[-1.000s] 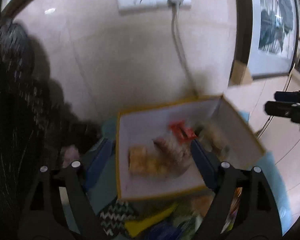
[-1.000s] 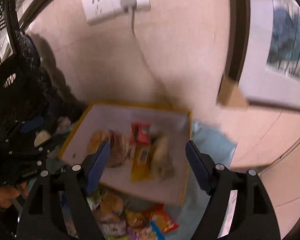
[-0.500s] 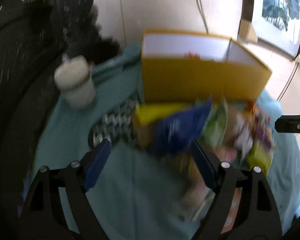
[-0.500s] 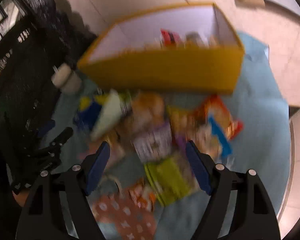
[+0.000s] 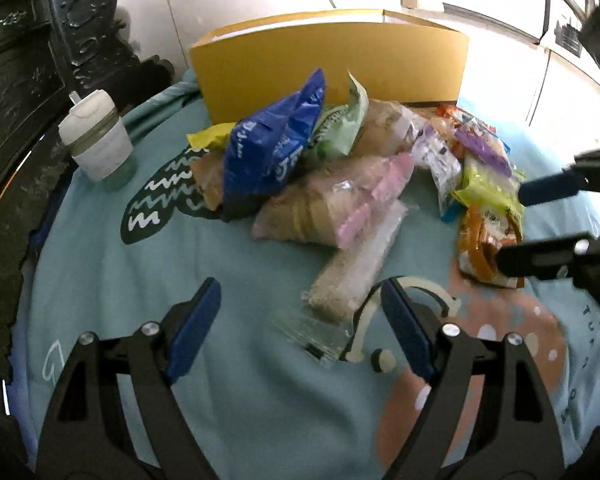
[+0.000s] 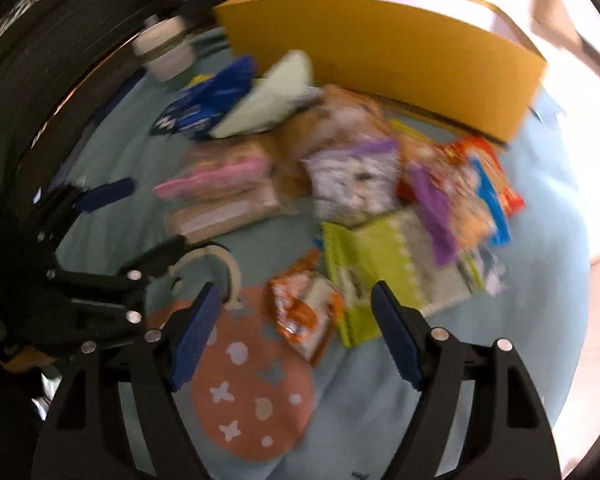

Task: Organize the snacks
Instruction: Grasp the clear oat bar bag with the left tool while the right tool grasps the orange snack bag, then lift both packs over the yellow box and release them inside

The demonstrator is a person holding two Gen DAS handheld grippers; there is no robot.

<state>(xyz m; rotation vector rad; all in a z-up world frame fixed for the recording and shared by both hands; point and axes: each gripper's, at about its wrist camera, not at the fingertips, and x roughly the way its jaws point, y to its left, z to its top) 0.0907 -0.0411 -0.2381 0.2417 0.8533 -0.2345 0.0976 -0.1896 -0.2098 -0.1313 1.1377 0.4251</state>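
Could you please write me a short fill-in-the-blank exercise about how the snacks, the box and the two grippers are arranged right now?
1. The snack pile lies on the teal cloth in front of the ____ cardboard box.
2. The tallest packet in the pile is the ____ bag.
3. The lidded cup stands to the ____ of the pile in the left wrist view.
4. The left gripper and the right gripper are both ____ and hold nothing.

Missing words: yellow; blue; left; open

Glossy plastic snack bags [image 5: 272, 156] (matt cloth [image 5: 228, 400])
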